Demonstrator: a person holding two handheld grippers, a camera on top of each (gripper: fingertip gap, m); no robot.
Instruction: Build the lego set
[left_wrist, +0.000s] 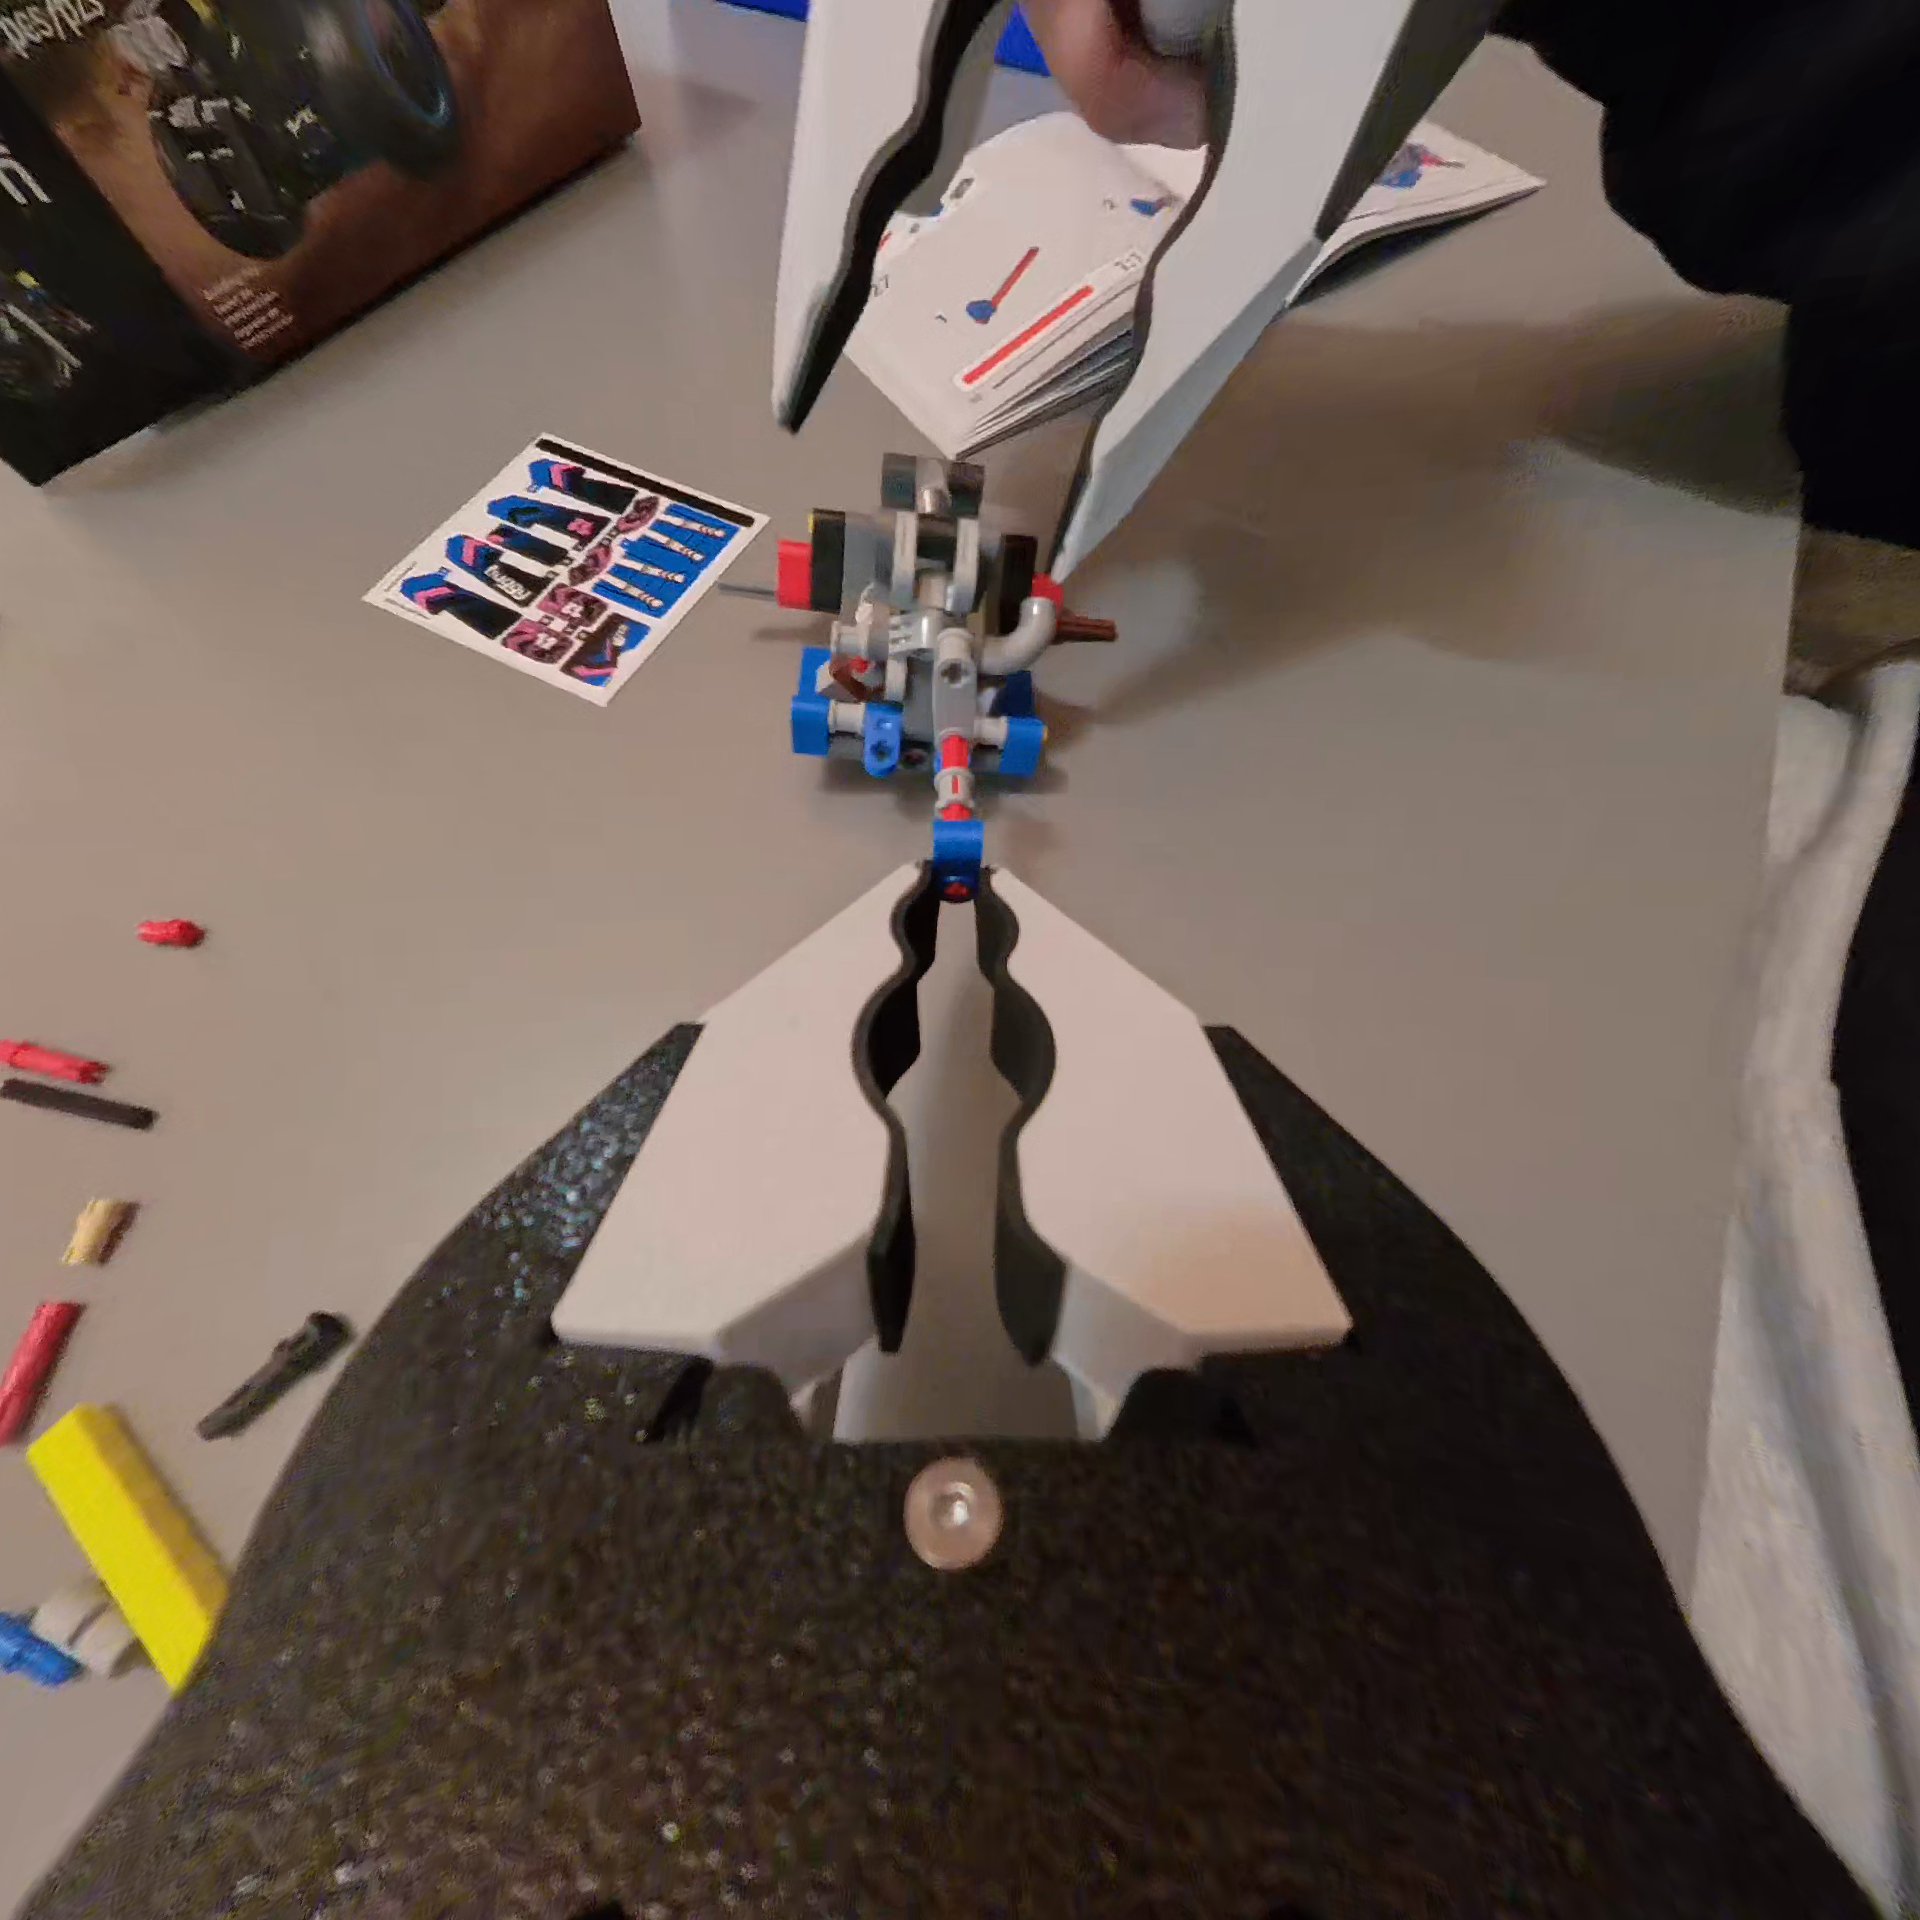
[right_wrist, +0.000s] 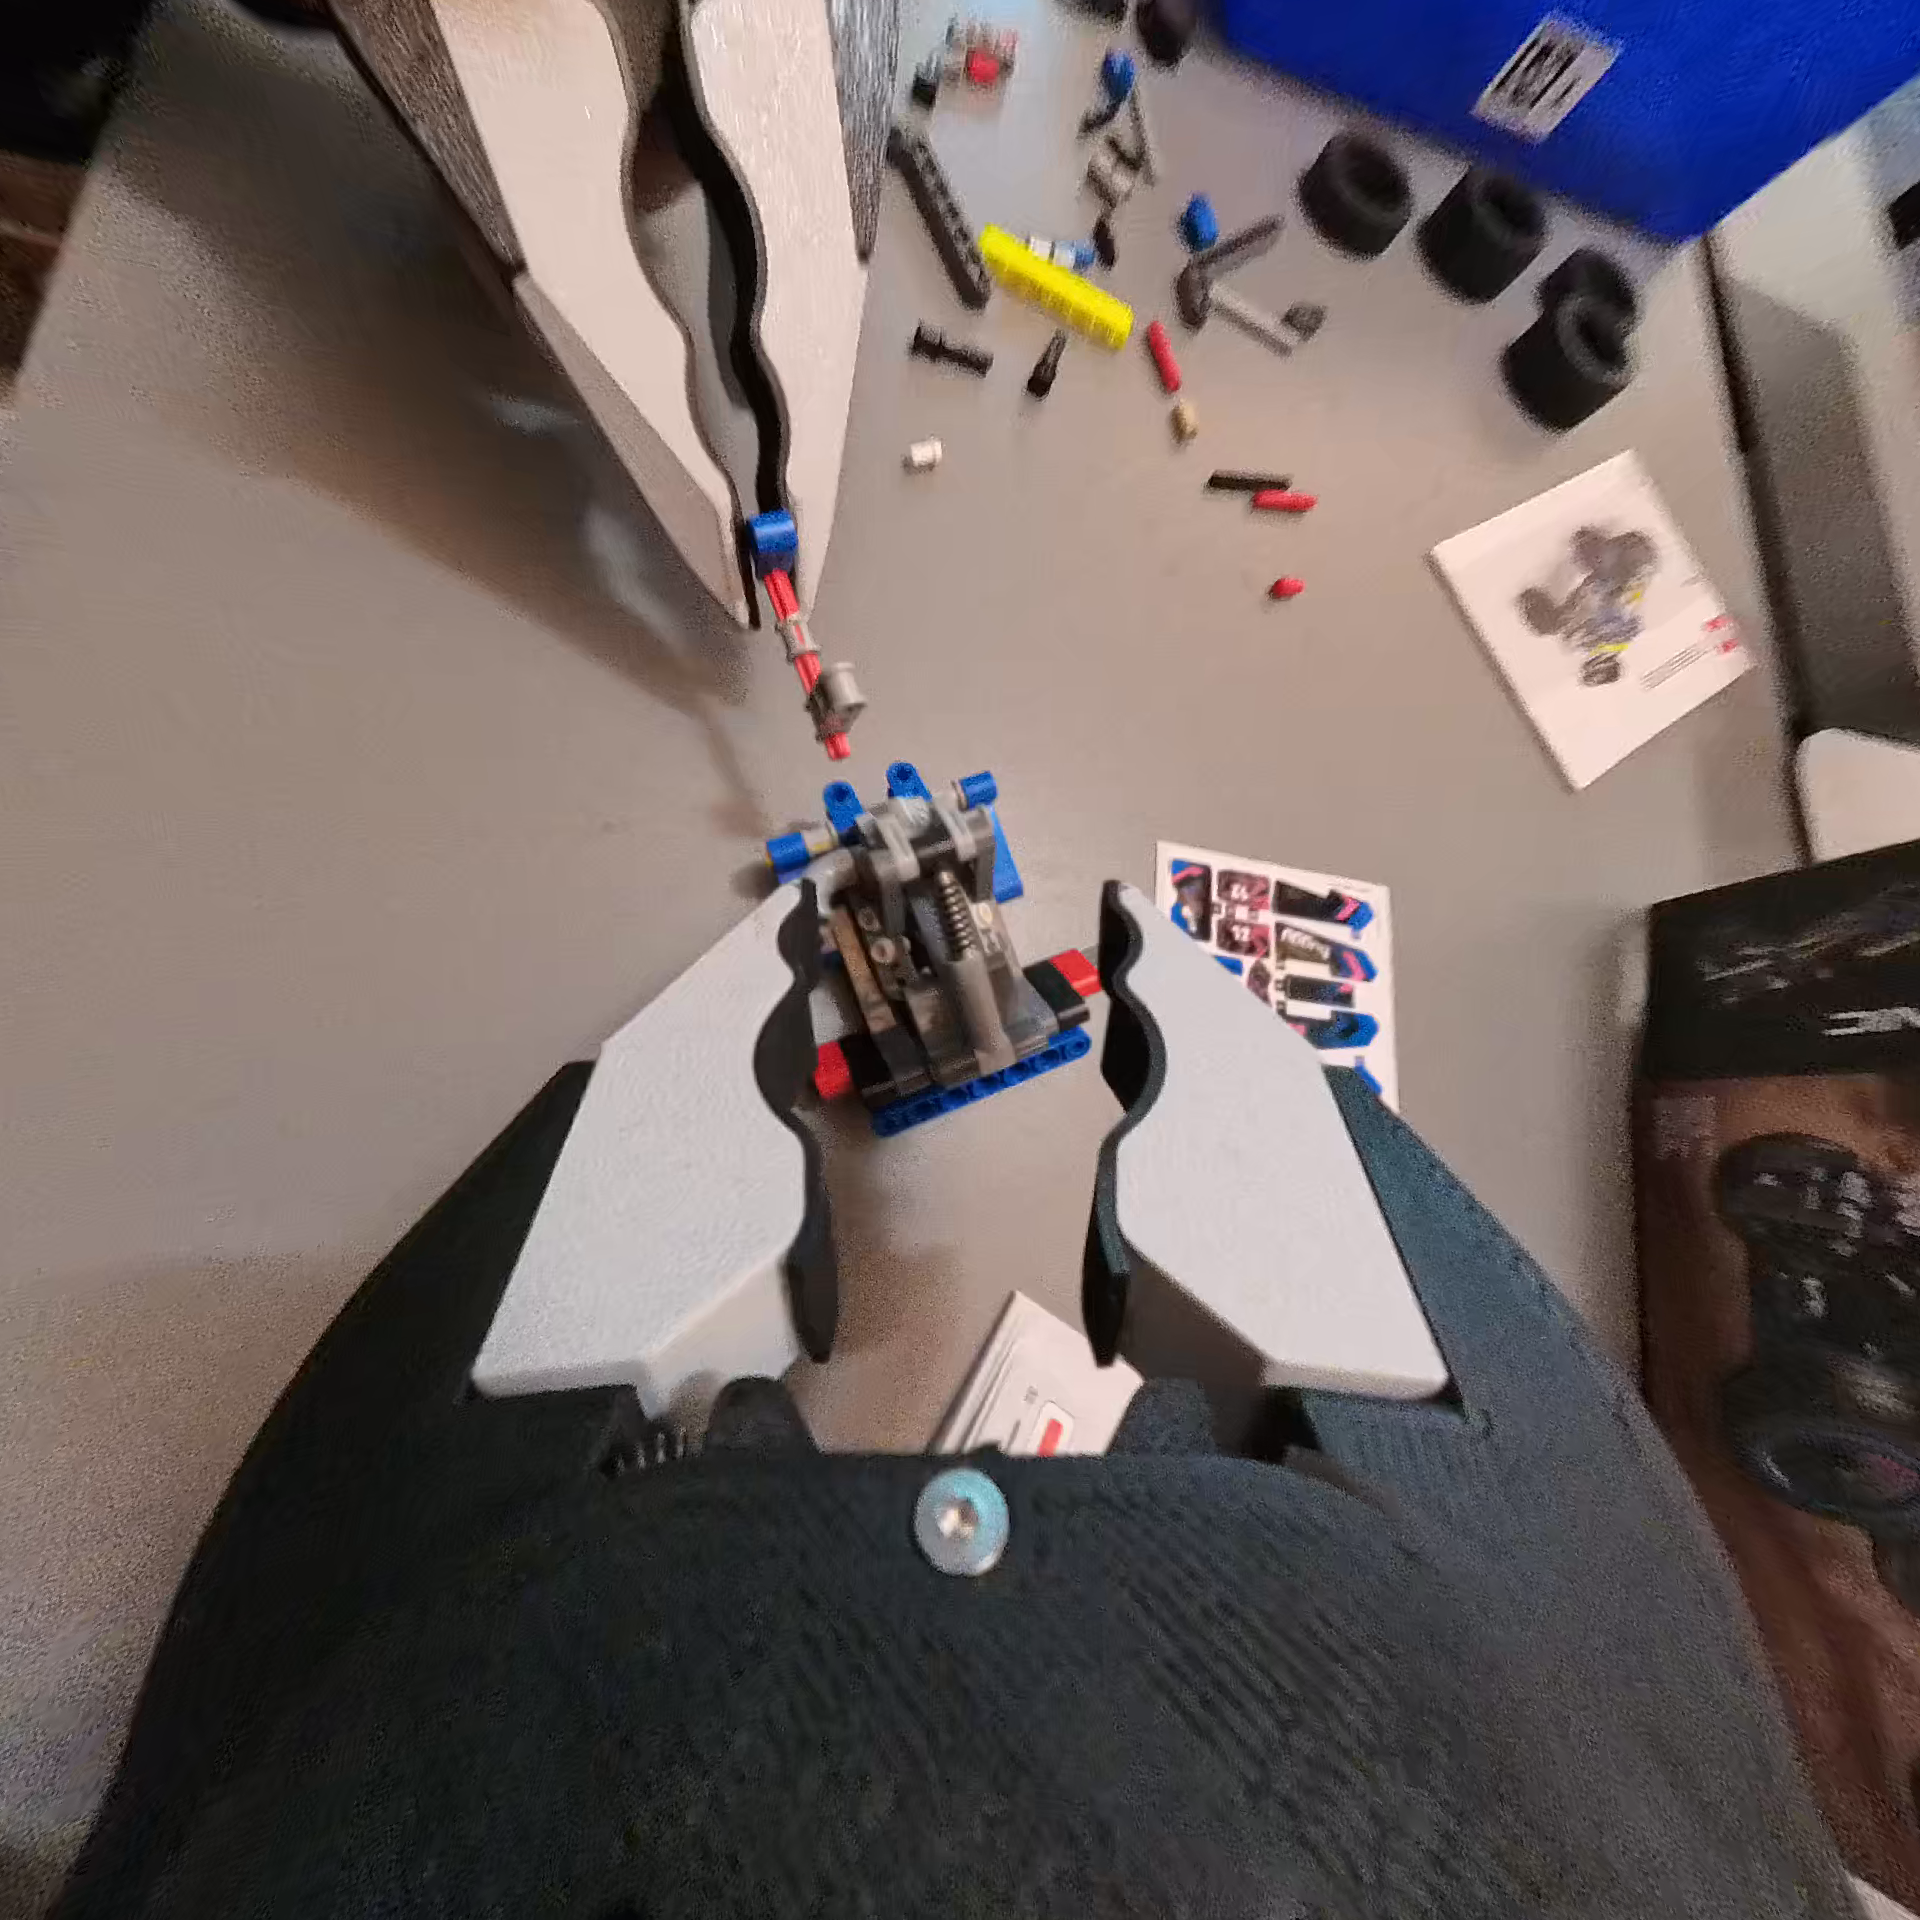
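A small grey, black and blue lego assembly (left_wrist: 920, 634) stands on the grey table, with a spring strut on top in the right wrist view (right_wrist: 935, 966). My left gripper (left_wrist: 954, 883) is shut on a blue connector (left_wrist: 956, 847) that carries a red axle (right_wrist: 805, 655) with a grey connector on it. The axle points at the assembly's blue end, and its tip sits just short of it. My right gripper (right_wrist: 956, 899) is open, with one finger on each side of the assembly. It also shows at the top of the left wrist view (left_wrist: 928, 494).
A sticker sheet (left_wrist: 566, 566) lies beside the assembly. An open instruction booklet (left_wrist: 1039, 312) and the set's box (left_wrist: 260, 187) lie behind it. There are loose pins, a yellow beam (right_wrist: 1055, 286), black tyres (right_wrist: 1475, 234), a blue bin (right_wrist: 1558, 94) and a second booklet (right_wrist: 1590, 613). Across from one pair of fingers to the other is roughly 8 cm.
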